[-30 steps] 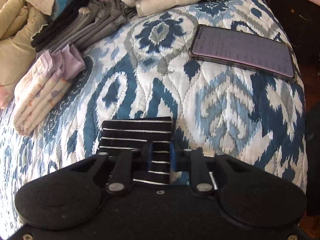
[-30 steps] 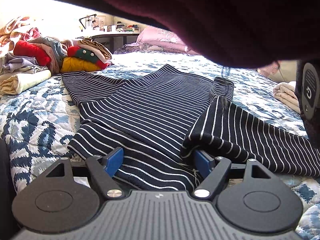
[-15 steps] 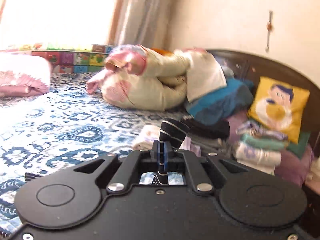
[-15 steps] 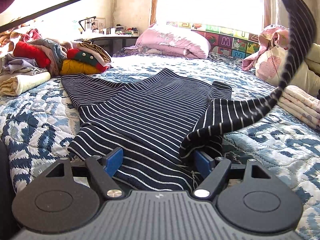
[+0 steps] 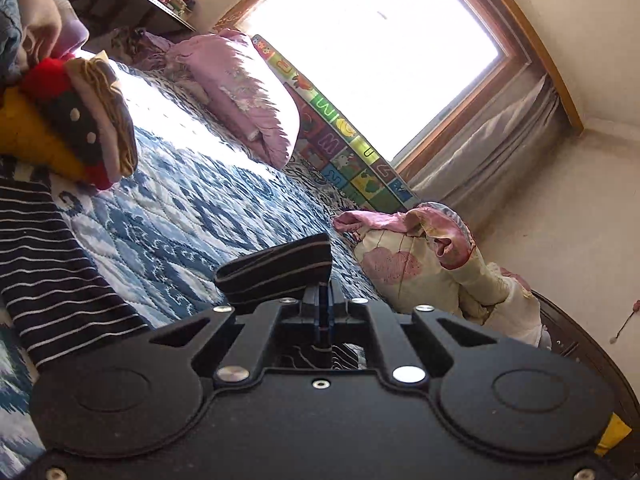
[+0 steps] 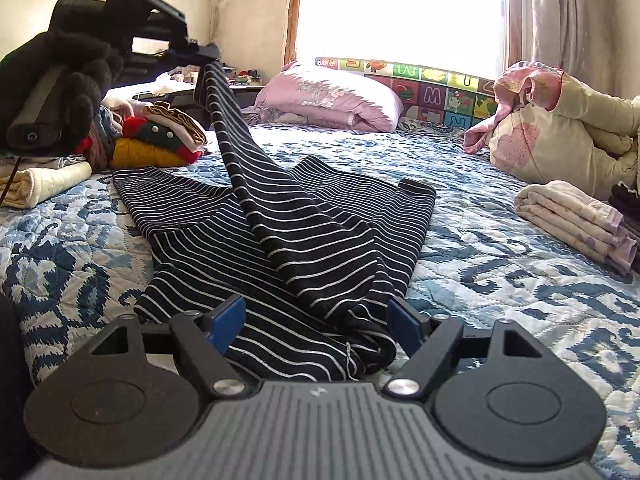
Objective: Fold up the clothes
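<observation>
1. The bed (image 6: 500,280) has a blue and white quilt with a swirly pattern.
2. A big bright window (image 6: 396,8) is behind the far edge of the bed, with a curtain (image 6: 560,12) on its right side.
3. A colorful letter mat (image 6: 432,84) stands along the far edge, under the window. An "M" and a "W" can be read on it.
4. 1 pink pillow (image 6: 332,96) lies at the far edge of the bed, in front of the mat.
5. 1 cream blanket with pink flowers (image 6: 560,128) is bunched up at the far right corner.
6. 1 pile of folded clothes (image 6: 160,140) in red, yellow, green and tan sits at the left edge. 1 cream folded towel (image 6: 48,180) lies near it, closer to the camera.
7. 1 folded pale stack (image 6: 576,220) lies at the right edge.
8. The striped shirt (image 6: 304,248) is black with thin white lines. It lies spread out in the middle of the bed.
9. The left gripper (image 6: 200,50), held by a hand in a black glove (image 6: 68,72), is pressed together on the cuff of 1 sleeve (image 5: 280,276). The sleeve is lifted up over the shirt toward the left edge.
10. The right gripper (image 6: 316,320) is spread wide at the near edge of the bed. The shirt's hem lies between its 2 blue pads (image 6: 226,320), but they do not squeeze it.
</observation>
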A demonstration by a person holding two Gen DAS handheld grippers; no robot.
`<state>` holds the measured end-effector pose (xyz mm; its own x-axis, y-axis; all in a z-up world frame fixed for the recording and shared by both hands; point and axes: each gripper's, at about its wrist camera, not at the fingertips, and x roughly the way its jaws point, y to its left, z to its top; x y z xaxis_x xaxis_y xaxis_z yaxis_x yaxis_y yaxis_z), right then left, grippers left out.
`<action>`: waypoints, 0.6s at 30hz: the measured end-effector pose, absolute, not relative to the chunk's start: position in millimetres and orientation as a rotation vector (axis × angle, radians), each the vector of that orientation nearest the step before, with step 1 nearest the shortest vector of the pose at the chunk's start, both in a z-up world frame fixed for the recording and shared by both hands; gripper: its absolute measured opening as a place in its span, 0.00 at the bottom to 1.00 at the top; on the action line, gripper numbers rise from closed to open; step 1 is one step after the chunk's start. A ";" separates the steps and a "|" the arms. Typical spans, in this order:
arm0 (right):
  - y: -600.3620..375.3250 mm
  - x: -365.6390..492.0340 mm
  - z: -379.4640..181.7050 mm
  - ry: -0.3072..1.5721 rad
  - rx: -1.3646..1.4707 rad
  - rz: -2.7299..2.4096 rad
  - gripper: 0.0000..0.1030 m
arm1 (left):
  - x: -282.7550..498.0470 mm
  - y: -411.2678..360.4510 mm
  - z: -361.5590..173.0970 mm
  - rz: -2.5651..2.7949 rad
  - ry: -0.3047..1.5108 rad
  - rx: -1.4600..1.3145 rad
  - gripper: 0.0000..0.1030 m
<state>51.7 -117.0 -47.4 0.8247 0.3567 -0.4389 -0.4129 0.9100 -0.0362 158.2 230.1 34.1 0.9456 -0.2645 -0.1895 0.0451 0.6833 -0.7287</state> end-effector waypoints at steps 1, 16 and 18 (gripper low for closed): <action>-118.0 53.3 -48.4 0.441 -0.130 0.397 0.75 | 158.3 235.7 29.0 -0.170 0.295 -0.817 0.02; -104.6 56.4 -59.2 0.457 -0.269 0.435 0.62 | 186.2 263.3 -1.6 -0.192 0.305 -0.882 0.02; -102.8 59.0 -57.7 0.412 -0.275 0.428 0.76 | 182.7 263.8 -6.8 -0.184 0.304 -0.890 0.02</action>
